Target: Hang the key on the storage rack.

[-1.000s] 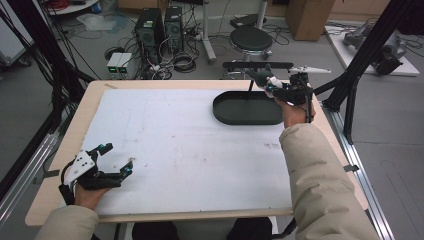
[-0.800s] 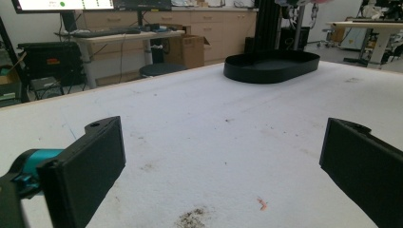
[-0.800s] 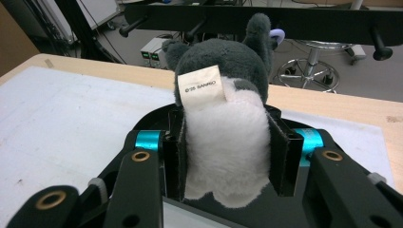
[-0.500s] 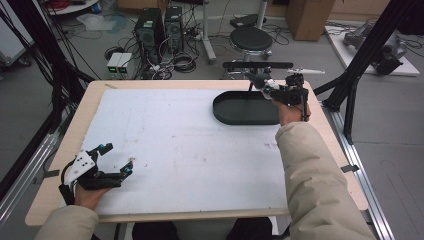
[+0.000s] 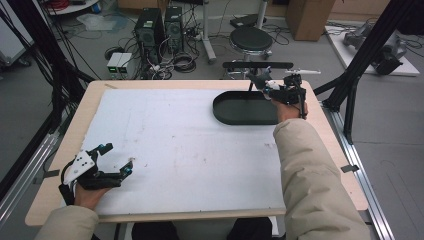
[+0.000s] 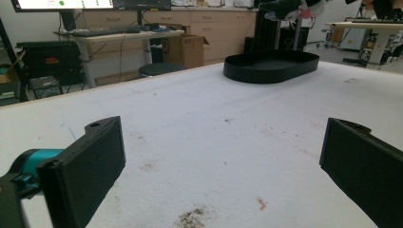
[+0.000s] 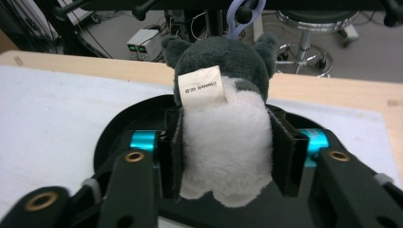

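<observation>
The surface (image 5: 175, 150) is a wide wooden top covered with a white mat, bare across most of its middle, which leaves open room between the person's two arms. The mat shows a few faint stains near the left side (old marks, by the look of them).

Next in size is the tray (image 5: 245, 107), a black oval with a low wall, lying at the far right of the mat. It sits within reach of the right arm and apart from everything else, so it probably serves as the place where things get dropped or picked from.

The right hand-held gripper (image 5: 272, 85) hangs above the tray's far end. It is clenched on a plush (image 7: 223, 128), a small dark-grey and white soft toy, with a jaw pressed into each flank of its white belly and a paper tag on its chest. Held by the middle like this, the toy stays upright and cannot swing. It is clear of the tray floor, as far as I can judge.

The left hand-held gripper (image 5: 116, 159) rests low at the near left corner, jaws spread wide with nothing between them, apparently parked out of the way.
</observation>
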`<state>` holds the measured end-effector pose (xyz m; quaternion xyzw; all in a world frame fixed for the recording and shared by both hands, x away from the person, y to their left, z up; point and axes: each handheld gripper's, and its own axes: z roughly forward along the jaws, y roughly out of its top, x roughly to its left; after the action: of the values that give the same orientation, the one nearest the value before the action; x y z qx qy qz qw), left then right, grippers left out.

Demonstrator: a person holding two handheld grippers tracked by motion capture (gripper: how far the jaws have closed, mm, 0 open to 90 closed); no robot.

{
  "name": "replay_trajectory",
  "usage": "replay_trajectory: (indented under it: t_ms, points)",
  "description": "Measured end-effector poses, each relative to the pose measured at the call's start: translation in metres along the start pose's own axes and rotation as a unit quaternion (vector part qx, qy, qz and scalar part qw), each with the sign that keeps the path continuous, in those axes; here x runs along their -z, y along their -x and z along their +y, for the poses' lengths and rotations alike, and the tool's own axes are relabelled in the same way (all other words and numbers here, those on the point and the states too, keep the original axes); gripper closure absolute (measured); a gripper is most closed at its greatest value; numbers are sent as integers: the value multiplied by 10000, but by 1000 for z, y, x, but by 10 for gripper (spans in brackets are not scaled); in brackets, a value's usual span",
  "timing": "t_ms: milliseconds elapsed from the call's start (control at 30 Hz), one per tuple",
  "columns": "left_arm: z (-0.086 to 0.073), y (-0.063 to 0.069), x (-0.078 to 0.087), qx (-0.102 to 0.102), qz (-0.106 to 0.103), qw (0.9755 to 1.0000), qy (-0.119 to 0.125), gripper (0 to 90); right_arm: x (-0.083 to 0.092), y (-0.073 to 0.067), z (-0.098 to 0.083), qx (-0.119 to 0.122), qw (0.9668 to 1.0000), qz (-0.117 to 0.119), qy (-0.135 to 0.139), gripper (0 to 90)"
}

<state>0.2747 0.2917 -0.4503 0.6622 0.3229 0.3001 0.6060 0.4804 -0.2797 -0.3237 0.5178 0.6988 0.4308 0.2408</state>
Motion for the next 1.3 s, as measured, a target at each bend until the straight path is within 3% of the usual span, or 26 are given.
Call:
replay_trajectory:
  t_ms: [33,167,267,367,533,700,900,967,1167,1300]
  points:
    - [0,0,0,18,-2,10000,-2,17,0,0,0,0,10000,0,0,467]
    - [0,0,0,5,35,10000,-11,18,-4,2,-2,-167,9996,231,-88,207]
    - [0,0,-1,20,71,10000,-43,17,-4,1,-3,-203,9982,518,-216,95]
    - [0,0,-1,27,81,10000,-49,18,5,-5,-5,-53,9968,791,20,7]
    - [0,0,0,48,93,9999,-7,17,25,-9,-12,185,9912,1259,351,6]
    - [0,-1,1,120,109,9999,16,17,44,-6,-31,246,9886,1397,506,6]
    - [-1,0,1,86,152,9998,76,17,63,-1,-63,407,9750,1933,1016,6]
    - [-1,-1,2,132,163,9997,107,17,68,-2,-74,522,9744,1928,1030,6]
    - [-2,0,4,101,218,9995,197,17,81,-2,-110,845,9671,1965,1376,6]
    - [-2,0,5,90,222,9994,240,17,87,0,-134,844,9634,2034,1531,6]
